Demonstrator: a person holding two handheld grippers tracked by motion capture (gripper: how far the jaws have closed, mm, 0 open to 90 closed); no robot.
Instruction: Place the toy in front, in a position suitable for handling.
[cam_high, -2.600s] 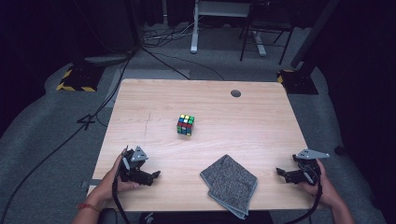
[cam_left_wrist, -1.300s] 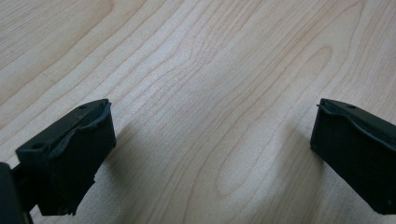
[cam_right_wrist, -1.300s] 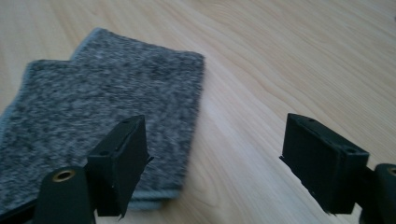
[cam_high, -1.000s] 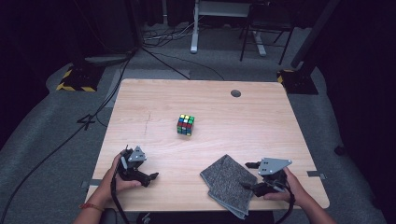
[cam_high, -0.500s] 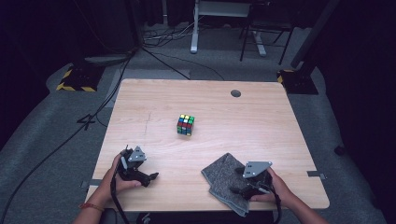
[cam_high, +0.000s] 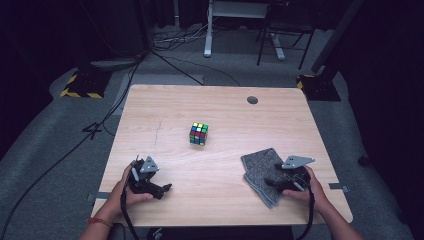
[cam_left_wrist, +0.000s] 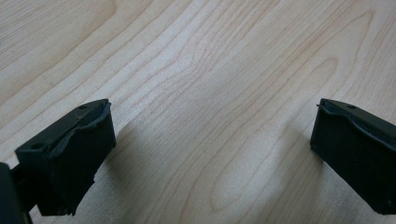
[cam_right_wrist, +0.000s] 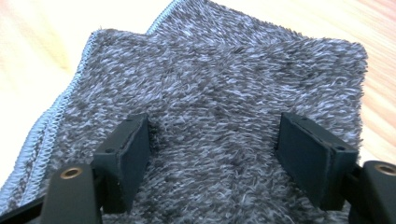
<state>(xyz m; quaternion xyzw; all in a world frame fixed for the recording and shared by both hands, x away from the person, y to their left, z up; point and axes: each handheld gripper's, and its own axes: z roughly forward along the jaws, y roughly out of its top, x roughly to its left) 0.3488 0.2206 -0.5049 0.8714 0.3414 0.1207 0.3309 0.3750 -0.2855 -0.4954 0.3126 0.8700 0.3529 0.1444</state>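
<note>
Grey cloth (cam_right_wrist: 224, 93) lies beneath the right gripper (cam_right_wrist: 212, 144), jaws spread wide, released, pads pressing its pile. Bare table (cam_high: 220, 165) stretches left of the cloth toward the cube (cam_high: 198, 133).

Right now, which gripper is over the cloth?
The right gripper: its open jaws sit over the grey cloth. The left gripper is over bare table.

Right gripper (cam_high: 274, 182) sits on the grey cloth (cam_high: 260, 167), w/ left gripper (cam_high: 162, 188) far left of cloth. Colour cube (cam_high: 198, 133) up-left of cloth.
</note>
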